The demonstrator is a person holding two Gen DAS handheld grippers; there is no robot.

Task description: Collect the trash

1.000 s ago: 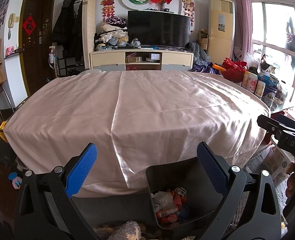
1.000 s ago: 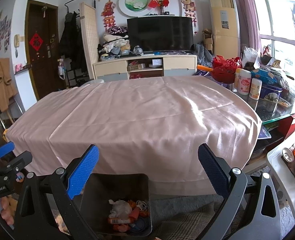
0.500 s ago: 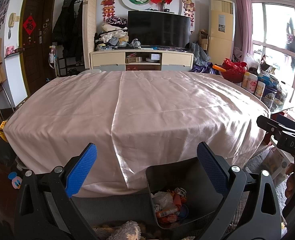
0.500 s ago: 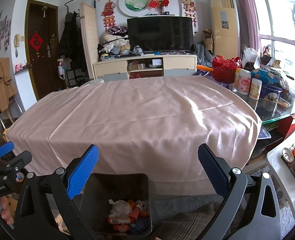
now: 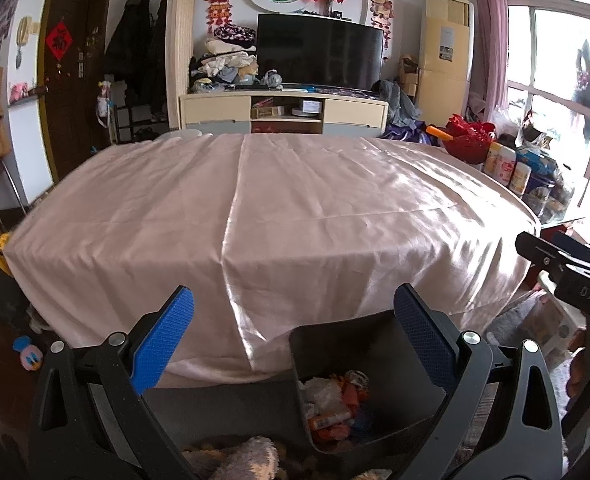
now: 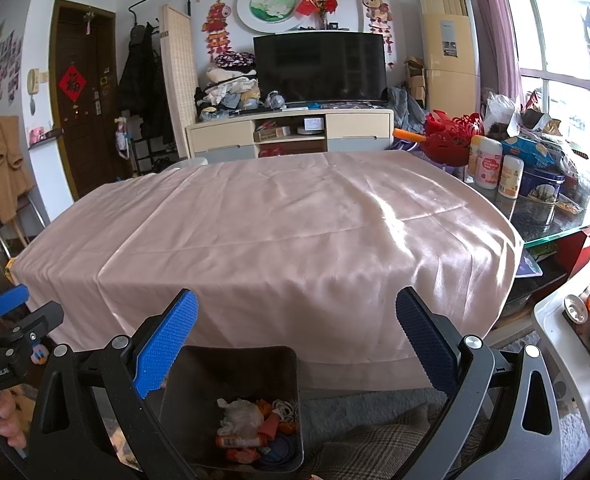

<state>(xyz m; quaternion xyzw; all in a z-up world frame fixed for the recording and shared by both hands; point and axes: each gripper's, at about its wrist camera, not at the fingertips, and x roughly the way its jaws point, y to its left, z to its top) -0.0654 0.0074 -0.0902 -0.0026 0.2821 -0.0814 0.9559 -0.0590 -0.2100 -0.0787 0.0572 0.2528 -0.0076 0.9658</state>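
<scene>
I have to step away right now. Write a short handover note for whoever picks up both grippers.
Left gripper: open, holding nothing, raised in front of the table's near edge.
Right gripper: open, holding nothing, level with the left.
Bin: dark, on the floor below the near edge of the table, with wrappers and scraps inside.
Tablecloth: pink, no loose trash visible on it.
Done: the trash seen is in the bin.
Left: check the cluttered glass side table on the right for stray trash; from here I cannot tell if any is trash.

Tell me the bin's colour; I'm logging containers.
Dark grey bin, clearest in the right wrist view, with mixed trash inside.
</scene>
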